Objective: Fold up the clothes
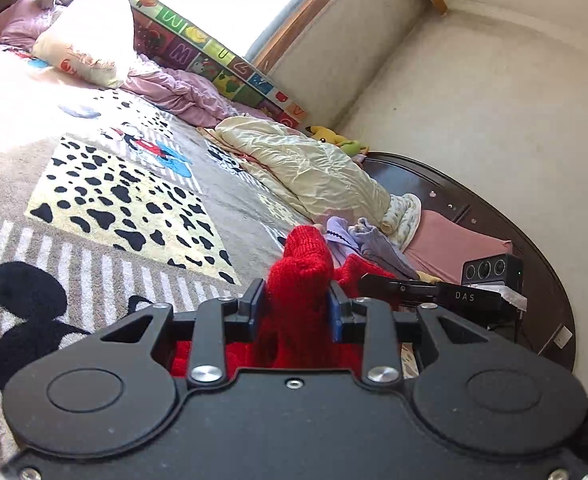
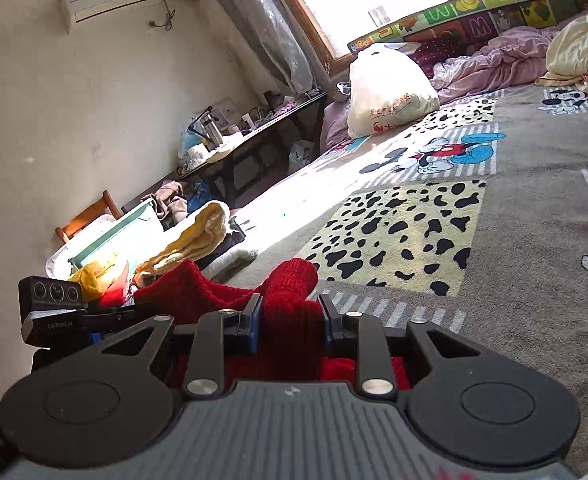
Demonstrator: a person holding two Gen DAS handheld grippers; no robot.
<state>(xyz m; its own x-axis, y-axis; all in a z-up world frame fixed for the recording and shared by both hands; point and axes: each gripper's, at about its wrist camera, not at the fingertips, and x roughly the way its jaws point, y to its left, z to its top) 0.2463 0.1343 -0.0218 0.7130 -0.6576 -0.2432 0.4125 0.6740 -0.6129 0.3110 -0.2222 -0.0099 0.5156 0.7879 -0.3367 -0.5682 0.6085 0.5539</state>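
1. We had the red knit (image 1: 299,276) pinched in both grippers at once, lifted above the blanket (image 1: 126,204) that covered the bed.
2. Our left gripper (image 1: 295,308) was closed on a bunched fold of it; the blue pads (image 1: 335,316) pressed in from both sides and the wool bulged up between them.
3. Our right gripper (image 2: 290,316) was likewise clamped on a thick fold, with a ribbed end (image 2: 294,276), probably a cuff or hem, standing up past the fingertips.
4. We could not tell which part of the garment each gripper held, since most of it hung below the cameras.
5. We judged the knit soft, floppy and fairly bulky, light enough to lift but sure to sag and stretch between the two holds.
6. It looked grippy, not slippery, so a firm pinch should hold; the risk was dragging a loose loop, not dropping it.
7. We thought the best holds were at seams, shoulders or the ribbed edges, where the fabric is doubled and stretches least.
8. Other clothes (image 1: 357,240) lay piled just beyond the knit, in the left view.
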